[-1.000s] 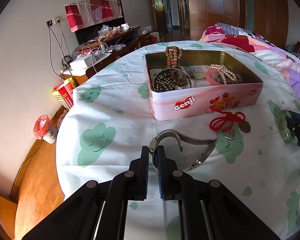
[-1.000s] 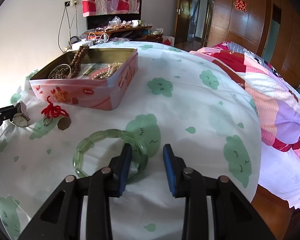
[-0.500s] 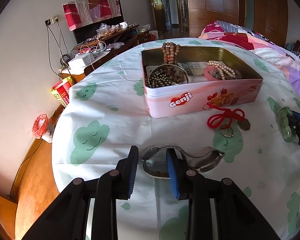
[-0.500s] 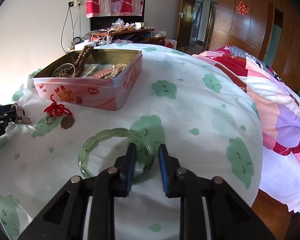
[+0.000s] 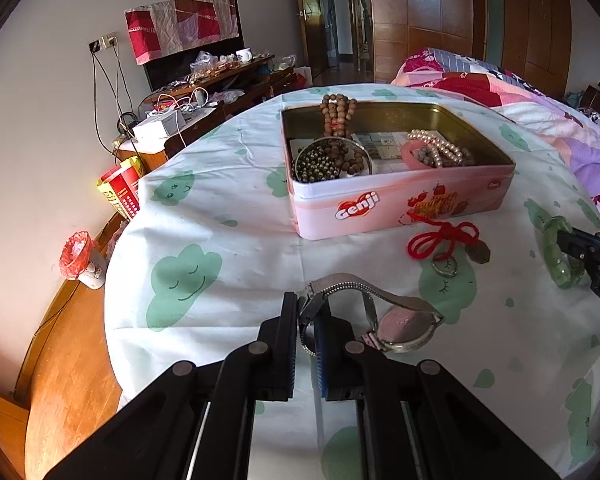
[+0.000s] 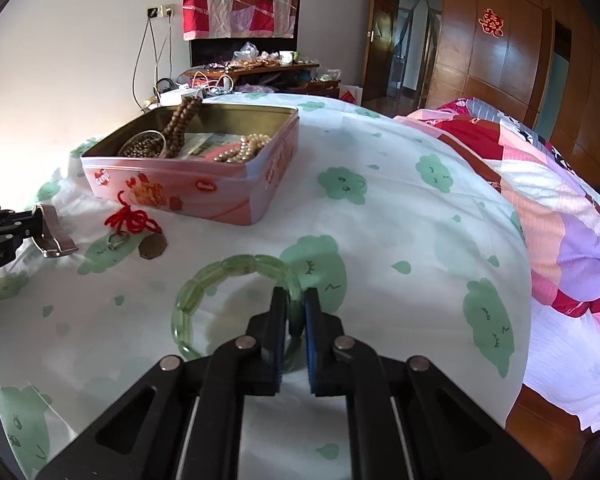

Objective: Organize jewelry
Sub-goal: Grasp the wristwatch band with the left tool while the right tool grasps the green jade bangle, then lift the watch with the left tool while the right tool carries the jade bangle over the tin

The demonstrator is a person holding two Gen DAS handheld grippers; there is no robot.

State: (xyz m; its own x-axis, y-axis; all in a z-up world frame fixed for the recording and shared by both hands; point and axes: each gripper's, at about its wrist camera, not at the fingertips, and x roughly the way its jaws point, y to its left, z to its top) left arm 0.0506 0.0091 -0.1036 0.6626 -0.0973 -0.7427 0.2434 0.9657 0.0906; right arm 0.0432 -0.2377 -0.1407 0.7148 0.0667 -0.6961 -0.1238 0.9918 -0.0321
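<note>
My left gripper (image 5: 306, 314) is shut on the metal mesh band of a silver watch (image 5: 404, 326), near its clasp, over the bed sheet. My right gripper (image 6: 296, 306) is shut on a green bead bracelet (image 6: 224, 270) that rests on the sheet; the bracelet also shows in the left wrist view (image 5: 558, 252). An open pink Genji tin (image 5: 396, 204) holds wooden beads (image 5: 338, 114), a pearl strand (image 5: 440, 146) and a ring of dark beads. A red cord pendant (image 5: 444, 238) with a ring (image 5: 444, 266) lies in front of the tin.
The sheet with green cloud prints (image 6: 400, 216) drops off at the left edge toward a wooden floor (image 5: 68, 344). A patchwork quilt (image 6: 560, 208) lies on the right. A cluttered desk (image 5: 204, 84) stands by the far wall.
Both grippers have closed: the left one on the watch band, lifting and turning the watch, and the right one on the green bracelet.
</note>
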